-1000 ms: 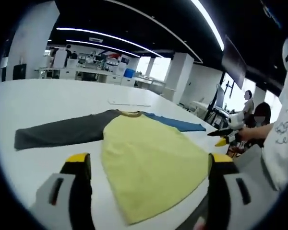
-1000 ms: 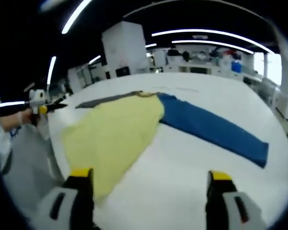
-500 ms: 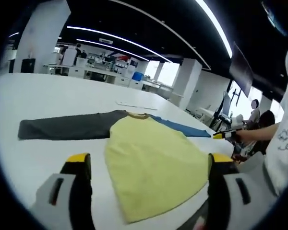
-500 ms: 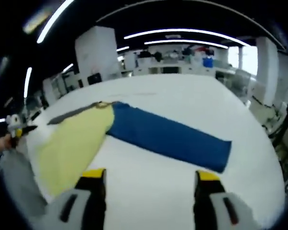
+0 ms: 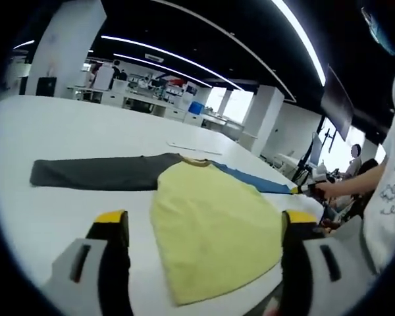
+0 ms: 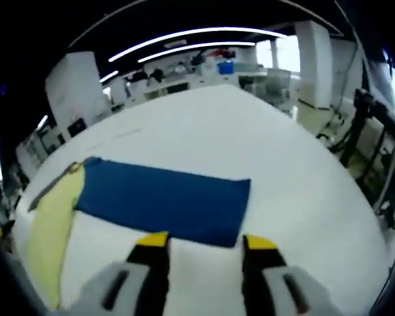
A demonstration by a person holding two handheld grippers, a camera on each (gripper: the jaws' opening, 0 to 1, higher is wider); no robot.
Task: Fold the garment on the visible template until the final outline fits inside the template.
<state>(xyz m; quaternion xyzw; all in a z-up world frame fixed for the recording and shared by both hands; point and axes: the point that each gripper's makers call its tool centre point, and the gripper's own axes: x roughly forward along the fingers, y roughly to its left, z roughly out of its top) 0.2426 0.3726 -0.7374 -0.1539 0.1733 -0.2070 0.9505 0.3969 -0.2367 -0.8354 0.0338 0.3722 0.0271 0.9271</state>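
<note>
Now garment [image 5: 210, 217] flat on white table [image 5: 66, 138]: yellow body near, grey sleeve [image 5: 92, 174] out left, blue sleeve [image 6: 161, 201] out right. Bare table all round, widest far side; body hem at near edge. Left gripper [image 5: 204, 227] jaws wide, holding nothing. Right gripper [image 6: 204, 242] jaws narrower than half-second ago, nothing between, now close above blue sleeve's near edge by cuff.

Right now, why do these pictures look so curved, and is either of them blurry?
Fisheye lenses bend both. In the left gripper view the ceiling light strips arc and the flat white table bulges, though the yellow shirt body looks fairly sharp. In the right gripper view everything is soft and smeared, including the blue sleeve, and bright windows wash out the top right.
</note>
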